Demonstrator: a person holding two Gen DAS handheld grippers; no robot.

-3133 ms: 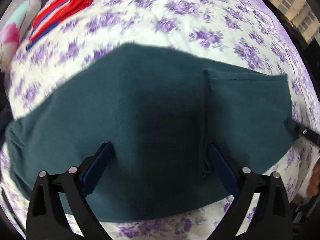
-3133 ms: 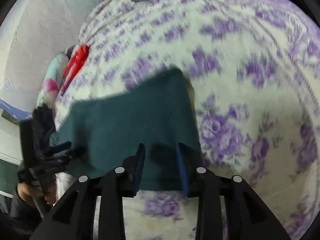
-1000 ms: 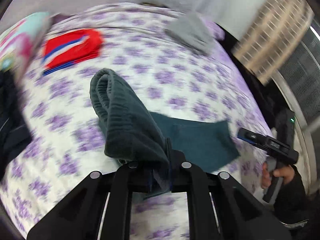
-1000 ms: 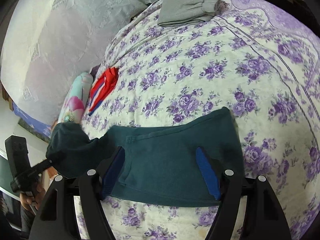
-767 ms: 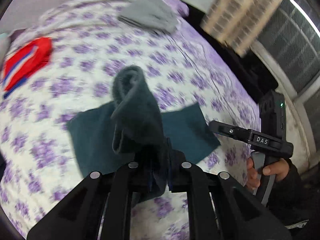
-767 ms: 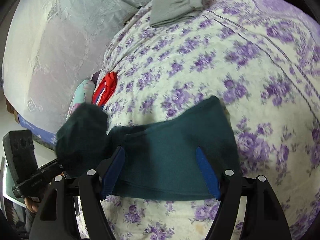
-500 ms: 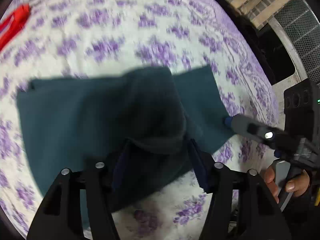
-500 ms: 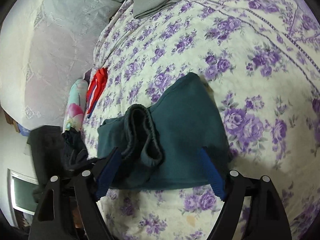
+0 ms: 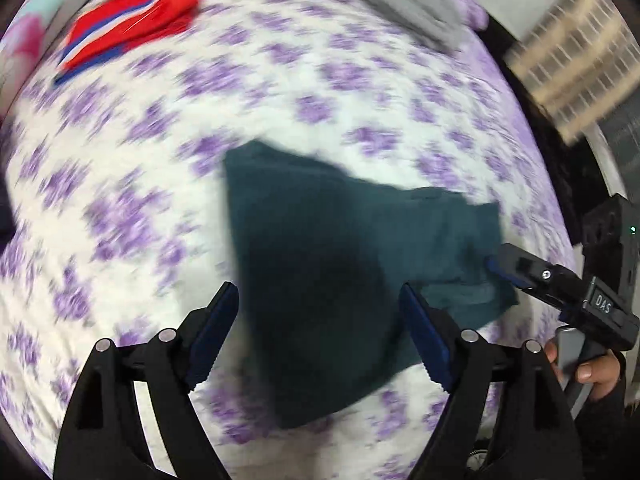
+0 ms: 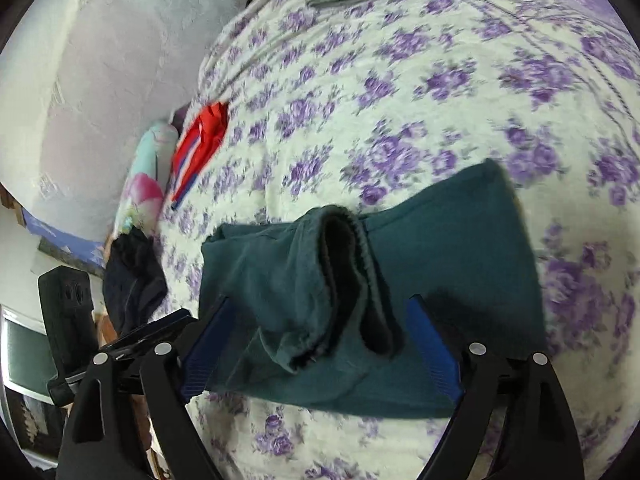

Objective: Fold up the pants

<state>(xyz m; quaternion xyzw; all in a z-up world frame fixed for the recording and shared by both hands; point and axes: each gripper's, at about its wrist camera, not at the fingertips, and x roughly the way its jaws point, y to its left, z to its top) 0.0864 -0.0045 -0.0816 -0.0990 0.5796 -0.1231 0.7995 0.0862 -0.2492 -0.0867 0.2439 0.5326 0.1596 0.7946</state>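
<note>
The dark teal pants (image 9: 340, 264) lie folded on the flowered bedspread (image 9: 168, 152). In the right wrist view the pants (image 10: 448, 264) carry a rolled waistband end (image 10: 340, 280) folded over on top. My left gripper (image 9: 320, 332) is open and empty, just above the near edge of the pants. My right gripper (image 10: 320, 344) is open and empty, its fingers on either side of the folded bundle. The right gripper also shows at the pants' right edge in the left wrist view (image 9: 560, 284).
Folded red clothing (image 9: 128, 20) and a folded grey garment (image 9: 412, 4) lie at the far side of the bed. A dark garment (image 10: 134, 276) and a pastel pillow (image 10: 146, 176) sit at the bed's left edge. A wall (image 10: 80, 60) stands behind.
My left gripper carried the waistband end over the pants, opened, dropped it on top and pulled back. My right gripper stayed open over the pants.
</note>
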